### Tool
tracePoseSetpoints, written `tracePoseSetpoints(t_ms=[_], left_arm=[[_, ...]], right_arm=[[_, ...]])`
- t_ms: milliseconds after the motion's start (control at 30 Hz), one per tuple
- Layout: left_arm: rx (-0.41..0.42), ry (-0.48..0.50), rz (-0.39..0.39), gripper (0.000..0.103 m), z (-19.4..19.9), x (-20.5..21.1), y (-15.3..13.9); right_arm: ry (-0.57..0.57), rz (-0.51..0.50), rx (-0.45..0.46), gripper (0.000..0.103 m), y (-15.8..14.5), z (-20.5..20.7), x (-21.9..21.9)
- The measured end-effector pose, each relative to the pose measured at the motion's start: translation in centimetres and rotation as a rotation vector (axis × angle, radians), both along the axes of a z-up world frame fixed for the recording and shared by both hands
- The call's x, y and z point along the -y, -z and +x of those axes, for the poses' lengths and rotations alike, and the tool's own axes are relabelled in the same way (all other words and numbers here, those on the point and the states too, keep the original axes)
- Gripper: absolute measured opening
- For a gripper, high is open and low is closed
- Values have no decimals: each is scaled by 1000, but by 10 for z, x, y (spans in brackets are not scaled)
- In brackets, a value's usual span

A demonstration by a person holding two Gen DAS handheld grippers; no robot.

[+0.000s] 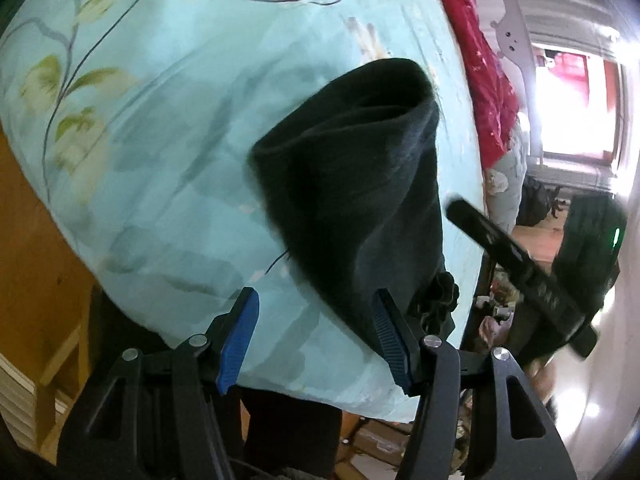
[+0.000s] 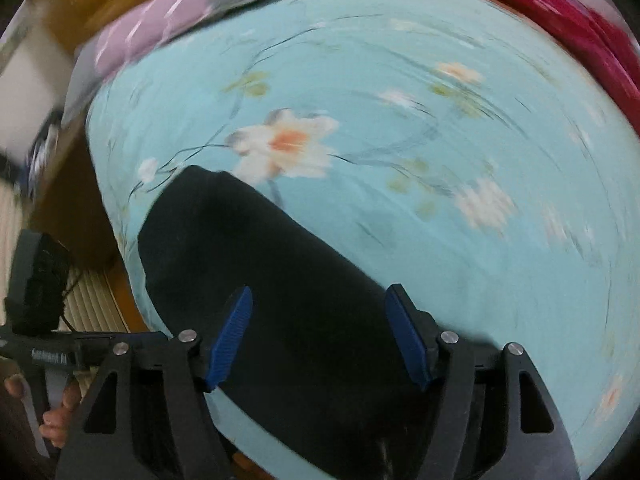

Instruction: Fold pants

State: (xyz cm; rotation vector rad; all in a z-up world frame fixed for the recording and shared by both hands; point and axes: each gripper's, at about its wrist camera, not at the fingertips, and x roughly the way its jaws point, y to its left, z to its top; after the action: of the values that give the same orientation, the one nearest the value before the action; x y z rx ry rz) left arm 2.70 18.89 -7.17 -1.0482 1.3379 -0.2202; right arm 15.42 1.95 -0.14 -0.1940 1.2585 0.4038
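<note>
Left wrist view: left gripper (image 1: 316, 330) wide open, nothing between the blue pads, hanging over the near edge of the bed (image 1: 160, 160) w/ its pale-blue floral sheet. Black pants (image 1: 352, 200) lie bunched on the sheet just ahead, one fold standing up like an open tube at the far end; their near end reaches the right pad. Red blanket (image 1: 480, 60) piled along the bed's far side. At right, the other gripper's dark body (image 1: 520, 276) cuts in, blurred. Wooden furniture (image 1: 36, 248) at left, bright window (image 1: 572, 100) beyond.

Right wrist view: heavy motion blur. Right gripper (image 2: 318, 336) also spread wide, holding nothing. Pants (image 2: 280, 280) lie flat on the sheet (image 2: 440, 200) as a dark slab running under and between the pads; can't tell if they touch. Lilac pillow (image 2: 156, 20) top left, red blanket (image 2: 560, 8) top right. A hand (image 2: 56, 412) grips a handle at bottom left.
</note>
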Motion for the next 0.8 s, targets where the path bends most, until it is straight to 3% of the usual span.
tracePoseSetpoints(t_ms=[133, 333, 500, 567, 633, 700, 733, 767, 800], left_arm=[[-19, 0, 1, 61, -4, -1, 6], [-37, -8, 5, 62, 4, 0, 10], [-46, -18, -9, 65, 11, 4, 18], [-47, -41, -24, 65, 11, 6, 21], [-43, -64, -43, 64, 10, 8, 22], [-42, -80, -48, 54, 7, 9, 23], [-34, -82, -58, 37, 6, 10, 24], [-19, -78, -80, 12, 7, 10, 25], [-5, -67, -96, 12, 7, 11, 25]], right_arm=[[-128, -82, -41, 71, 14, 24, -37], [-287, -116, -126, 71, 36, 50, -74], [-443, -126, -135, 70, 47, 51, -94], [-508, -123, -119, 67, 48, 48, -99], [-550, -82, -138, 46, 48, 45, -101], [-576, -75, -131, 46, 49, 42, -103], [-581, -73, -125, 44, 49, 40, -103], [-576, -66, -122, 43, 49, 39, -101], [-572, -59, -115, 40, 47, 37, -100]])
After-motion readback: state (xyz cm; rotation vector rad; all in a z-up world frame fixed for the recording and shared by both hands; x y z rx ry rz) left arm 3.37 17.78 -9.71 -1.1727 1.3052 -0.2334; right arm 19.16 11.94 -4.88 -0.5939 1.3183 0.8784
